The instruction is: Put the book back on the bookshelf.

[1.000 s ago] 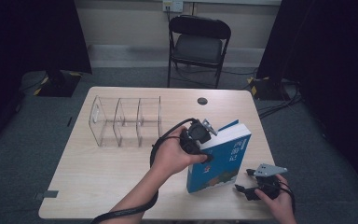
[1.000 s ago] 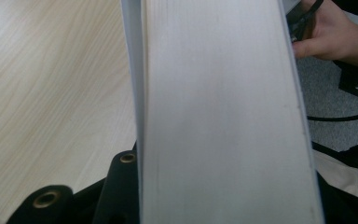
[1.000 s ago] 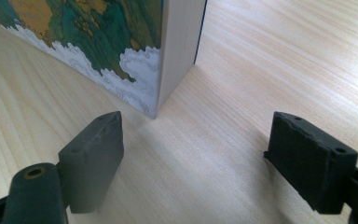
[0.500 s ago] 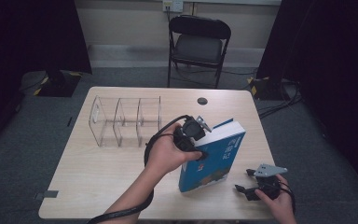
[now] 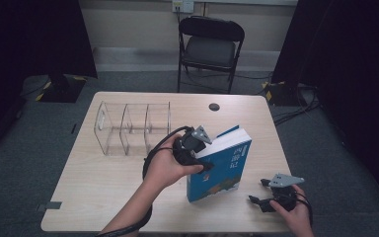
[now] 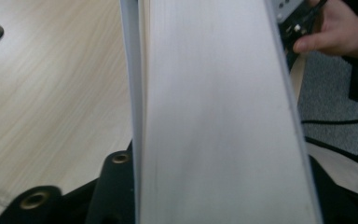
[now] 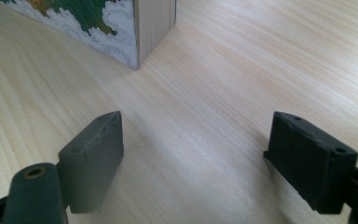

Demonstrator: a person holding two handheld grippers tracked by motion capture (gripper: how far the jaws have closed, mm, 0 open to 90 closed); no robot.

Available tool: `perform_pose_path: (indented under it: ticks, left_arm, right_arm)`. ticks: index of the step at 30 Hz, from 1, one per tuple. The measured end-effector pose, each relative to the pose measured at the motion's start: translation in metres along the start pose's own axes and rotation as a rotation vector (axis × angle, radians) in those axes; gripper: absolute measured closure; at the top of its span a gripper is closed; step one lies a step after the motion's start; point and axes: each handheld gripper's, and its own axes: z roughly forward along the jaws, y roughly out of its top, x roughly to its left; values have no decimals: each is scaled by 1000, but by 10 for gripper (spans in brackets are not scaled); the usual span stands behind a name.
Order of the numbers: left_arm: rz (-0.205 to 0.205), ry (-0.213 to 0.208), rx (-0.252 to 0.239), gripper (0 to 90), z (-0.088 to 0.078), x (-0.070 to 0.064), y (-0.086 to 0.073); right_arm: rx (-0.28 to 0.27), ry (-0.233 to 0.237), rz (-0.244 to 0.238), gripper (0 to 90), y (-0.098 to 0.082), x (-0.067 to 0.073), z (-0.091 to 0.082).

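Both forearms are bare, no sleeves. The left gripper [image 5: 197,153] is black with brass-ringed screw holes, a grey three-cornered plate and a looping black cable. The right gripper [image 5: 257,200] looks the same.

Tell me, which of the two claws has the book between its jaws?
The left claw: its jaws straddle the upright book. The right claw stands open over bare table.

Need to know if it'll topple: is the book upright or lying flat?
Tilted, not flat: the book stands on its bottom edge, leaning, with the left claw around it.
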Motion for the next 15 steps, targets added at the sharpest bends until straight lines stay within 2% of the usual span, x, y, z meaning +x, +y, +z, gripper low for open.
perform_pose_path:
  ticks: [1,2,4,7,11,15]
  left_arm:
    - [-3,8,-20,511,0,0,2]
    - [9,9,-12,491,0,0,3]
    - [0,5,16,469,3,1,7]
    - [-2,23,78,465,6,0,13]
    - [-8,25,126,476,6,1,15]
    - [-20,36,129,479,7,0,16]
  right_arm:
    - [0,0,0,178,0,0,0]
    - [0,1,0,178,0,0,0]
    - [0,1,0,178,0,0,0]
    - [0,0,-1,178,0,0,0]
    - [0,1,0,178,0,0,0]
    - [0,1,0,178,0,0,0]
